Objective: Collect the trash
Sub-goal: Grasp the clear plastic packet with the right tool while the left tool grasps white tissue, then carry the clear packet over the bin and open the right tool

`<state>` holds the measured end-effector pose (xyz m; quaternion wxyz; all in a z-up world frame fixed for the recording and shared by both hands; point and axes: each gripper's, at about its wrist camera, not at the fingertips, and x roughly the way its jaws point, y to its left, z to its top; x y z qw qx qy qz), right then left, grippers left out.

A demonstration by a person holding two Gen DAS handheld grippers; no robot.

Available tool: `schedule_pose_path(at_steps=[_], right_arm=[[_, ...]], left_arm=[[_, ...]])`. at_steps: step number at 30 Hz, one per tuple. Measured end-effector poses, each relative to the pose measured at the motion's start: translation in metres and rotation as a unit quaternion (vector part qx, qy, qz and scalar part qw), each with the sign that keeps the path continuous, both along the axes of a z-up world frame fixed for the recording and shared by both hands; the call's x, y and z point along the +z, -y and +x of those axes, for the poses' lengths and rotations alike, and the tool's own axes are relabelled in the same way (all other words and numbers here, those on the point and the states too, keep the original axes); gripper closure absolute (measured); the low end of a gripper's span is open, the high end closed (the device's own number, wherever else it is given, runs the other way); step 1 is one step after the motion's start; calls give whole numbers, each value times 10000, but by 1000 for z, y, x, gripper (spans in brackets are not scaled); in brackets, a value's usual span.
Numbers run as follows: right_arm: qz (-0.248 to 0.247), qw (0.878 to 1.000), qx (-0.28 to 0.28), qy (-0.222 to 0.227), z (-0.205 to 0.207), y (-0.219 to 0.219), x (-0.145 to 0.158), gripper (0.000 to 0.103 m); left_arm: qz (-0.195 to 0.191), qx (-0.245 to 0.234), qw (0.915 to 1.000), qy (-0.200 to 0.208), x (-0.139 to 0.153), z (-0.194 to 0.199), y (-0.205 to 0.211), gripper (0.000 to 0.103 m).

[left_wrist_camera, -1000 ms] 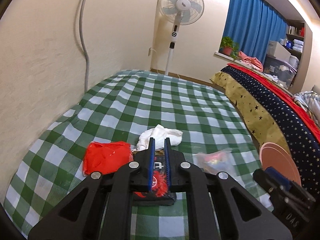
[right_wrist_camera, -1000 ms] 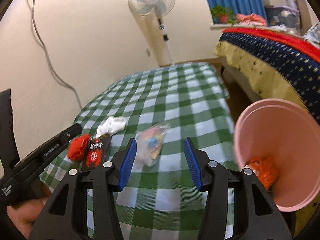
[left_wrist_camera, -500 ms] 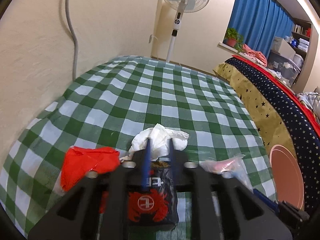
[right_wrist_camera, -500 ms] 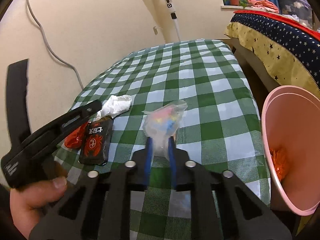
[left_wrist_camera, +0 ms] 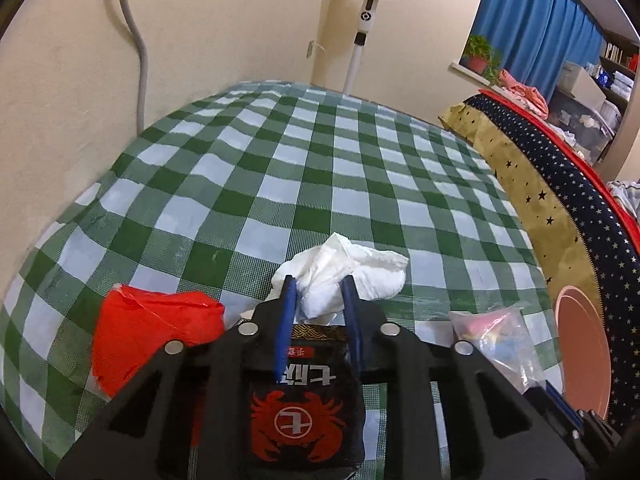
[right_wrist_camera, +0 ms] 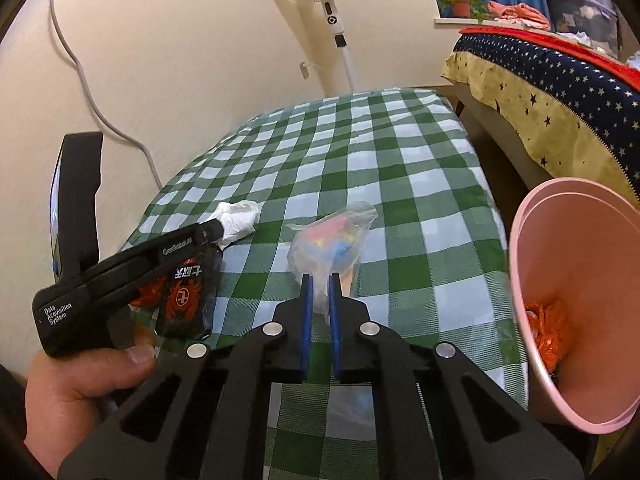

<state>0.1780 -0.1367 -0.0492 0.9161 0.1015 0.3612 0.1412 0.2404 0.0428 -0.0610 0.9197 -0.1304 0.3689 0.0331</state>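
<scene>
My left gripper (left_wrist_camera: 319, 289) is part open around the near end of a crumpled white tissue (left_wrist_camera: 352, 270), above a black crab-print snack packet (left_wrist_camera: 306, 406). A crumpled red wrapper (left_wrist_camera: 150, 330) lies to its left. My right gripper (right_wrist_camera: 320, 280) is shut on a clear plastic bag with coloured bits (right_wrist_camera: 334, 240), which rests on the green checked cloth (right_wrist_camera: 360, 152). The left gripper body (right_wrist_camera: 120, 264) shows at the left in the right wrist view, over the packet (right_wrist_camera: 186, 300) and tissue (right_wrist_camera: 238, 218). A pink bin (right_wrist_camera: 580, 296) holding orange trash (right_wrist_camera: 546, 328) stands at the right.
The table stands against a cream wall with a grey cable (left_wrist_camera: 136, 40). A standing fan (left_wrist_camera: 370, 8) is behind the far edge. A bed with a star-print cover (left_wrist_camera: 560, 184) runs along the right, beyond a narrow gap.
My right gripper closed on the clear bag. My left gripper moved forward over the black packet to the white tissue and its jaws widened a little around it.
</scene>
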Motion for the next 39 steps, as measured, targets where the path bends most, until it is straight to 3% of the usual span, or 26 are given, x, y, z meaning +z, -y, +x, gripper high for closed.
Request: schedule_pose_path(at_steps=[12,39], right_arm=[[-212,9987,-217,410,-29,20,33,96],[-539,9923,-481,1009,-102,59,86,96]], left_arm=[[-18,-325,9967,746,45,-37,17,85],[61,-880,9898,1119,81,-115,44,85]])
